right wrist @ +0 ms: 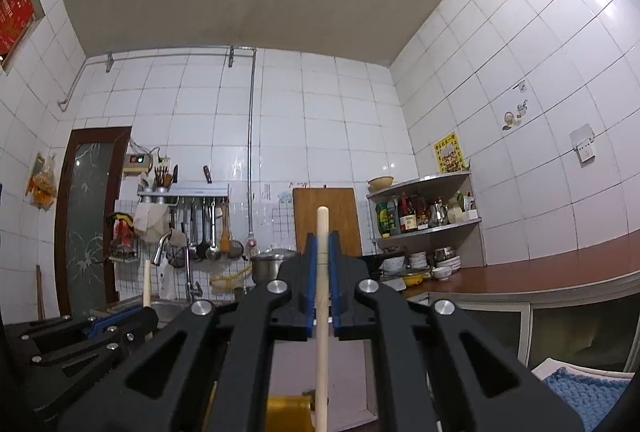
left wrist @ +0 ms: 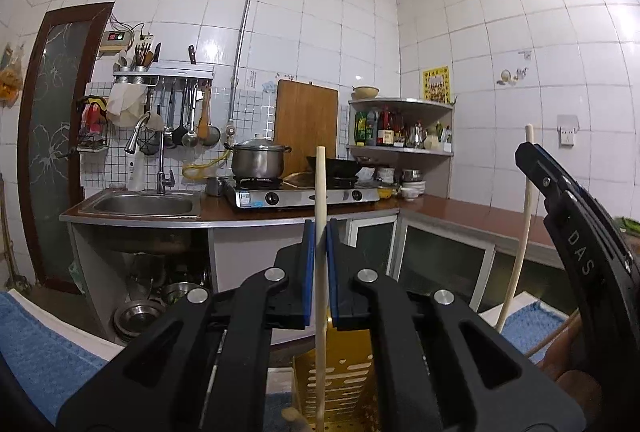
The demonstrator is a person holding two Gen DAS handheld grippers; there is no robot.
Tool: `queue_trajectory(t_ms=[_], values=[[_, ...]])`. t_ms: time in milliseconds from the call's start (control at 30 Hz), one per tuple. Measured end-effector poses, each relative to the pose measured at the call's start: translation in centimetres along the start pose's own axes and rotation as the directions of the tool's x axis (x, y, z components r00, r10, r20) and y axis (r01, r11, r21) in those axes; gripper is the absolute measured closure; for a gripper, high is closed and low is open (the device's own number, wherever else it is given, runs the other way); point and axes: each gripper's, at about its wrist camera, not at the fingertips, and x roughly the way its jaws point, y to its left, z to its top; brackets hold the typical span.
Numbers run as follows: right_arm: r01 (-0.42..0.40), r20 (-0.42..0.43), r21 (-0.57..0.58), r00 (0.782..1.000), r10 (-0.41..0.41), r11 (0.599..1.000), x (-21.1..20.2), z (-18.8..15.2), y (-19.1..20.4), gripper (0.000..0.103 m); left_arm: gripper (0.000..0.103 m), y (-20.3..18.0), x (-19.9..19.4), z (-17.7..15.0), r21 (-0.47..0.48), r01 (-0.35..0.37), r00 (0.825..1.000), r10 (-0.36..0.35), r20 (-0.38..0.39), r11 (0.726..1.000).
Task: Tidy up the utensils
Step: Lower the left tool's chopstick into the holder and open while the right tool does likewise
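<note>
My left gripper (left wrist: 320, 232) is shut on a pale wooden stick (left wrist: 320, 191), likely a chopstick or utensil handle, held upright between its blue pads. Its lower end reaches down toward a yellow slotted utensil basket (left wrist: 340, 388) just below the jaws. My right gripper (right wrist: 322, 238) is shut on a second pale wooden stick (right wrist: 322, 272), also upright. In the left wrist view the right gripper's black body (left wrist: 576, 232) stands at the right with its stick (left wrist: 520, 232) beside it. The left gripper's body (right wrist: 80, 336) shows low left in the right wrist view, and a yellow edge of the basket (right wrist: 288, 412) lies below.
Blue towels (left wrist: 36, 344) lie on a white surface at both sides. Beyond is a kitchen counter with a steel sink (left wrist: 144, 203), a gas stove (left wrist: 300, 193) with a pot and wok, a corner shelf (left wrist: 400, 147) of bottles, and hanging ladles.
</note>
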Motion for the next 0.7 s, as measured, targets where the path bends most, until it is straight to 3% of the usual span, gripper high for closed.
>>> queue_trajectory(t_ms=[333,700], values=[[-0.054,-0.107,-0.01,0.993,0.053,0.998,-0.6,-2.3,-0.8,0.097,0.099,0.4,-0.1,-1.6,0.006,0.013,0.997,-0.012,-0.083,1.0],[-0.11,-0.193,-0.008,0.975,0.107,0.994,-1.4,-0.4,-1.2,0.097,0.098,2.3,-1.0,-1.7,-0.059,0.014,0.98,-0.026,-0.199,0.998]])
